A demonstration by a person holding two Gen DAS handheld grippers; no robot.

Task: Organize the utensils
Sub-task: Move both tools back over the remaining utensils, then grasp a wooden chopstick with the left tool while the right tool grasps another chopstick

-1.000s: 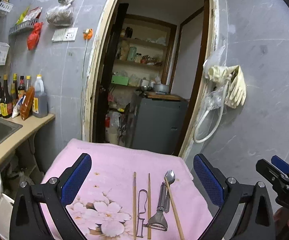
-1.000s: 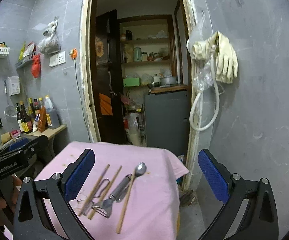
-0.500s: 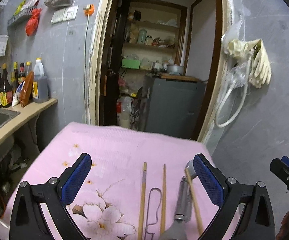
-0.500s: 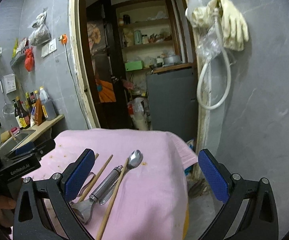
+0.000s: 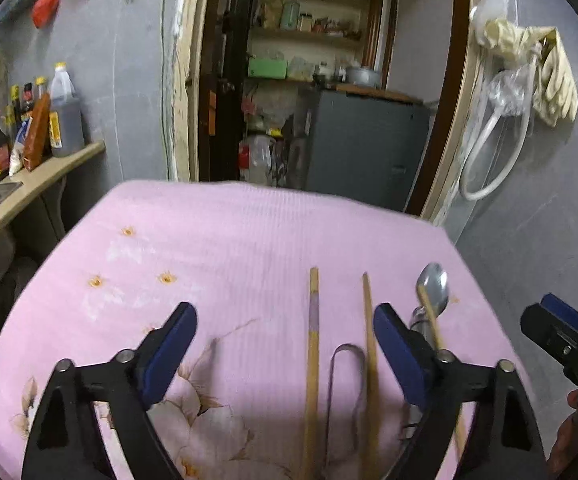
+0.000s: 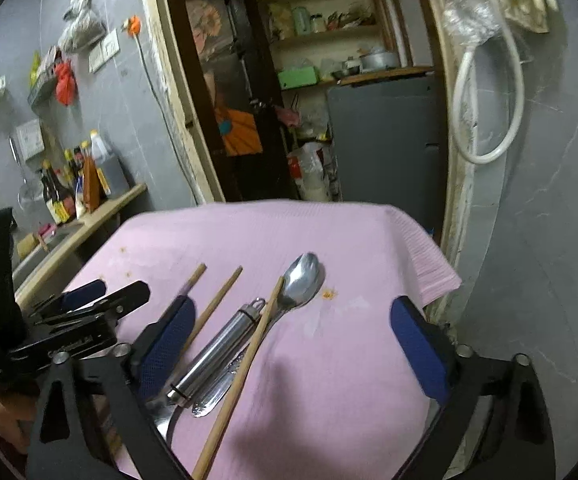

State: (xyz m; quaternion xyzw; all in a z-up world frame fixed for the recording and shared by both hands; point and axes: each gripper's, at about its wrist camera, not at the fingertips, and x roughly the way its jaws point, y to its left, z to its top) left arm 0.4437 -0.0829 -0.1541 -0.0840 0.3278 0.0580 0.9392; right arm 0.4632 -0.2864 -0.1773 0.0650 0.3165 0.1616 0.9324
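Both empty: left gripper and right gripper closing from wide, poised over scattered wooden chopsticks, steel spoon, steel peeler on pink-clothed tabletop, likely lining up picks.

Both hand-held grippers lower, closing over utensils.

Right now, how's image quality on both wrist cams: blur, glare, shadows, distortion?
Left wrist: heavy fisheye bending of the door frame, dark vignette corners, dim light, a soft shadow across the pink cloth near the chopsticks. Right wrist: same bending, mild blur at the cloth's near edge, glare on the spoon bowl and peeler handle.
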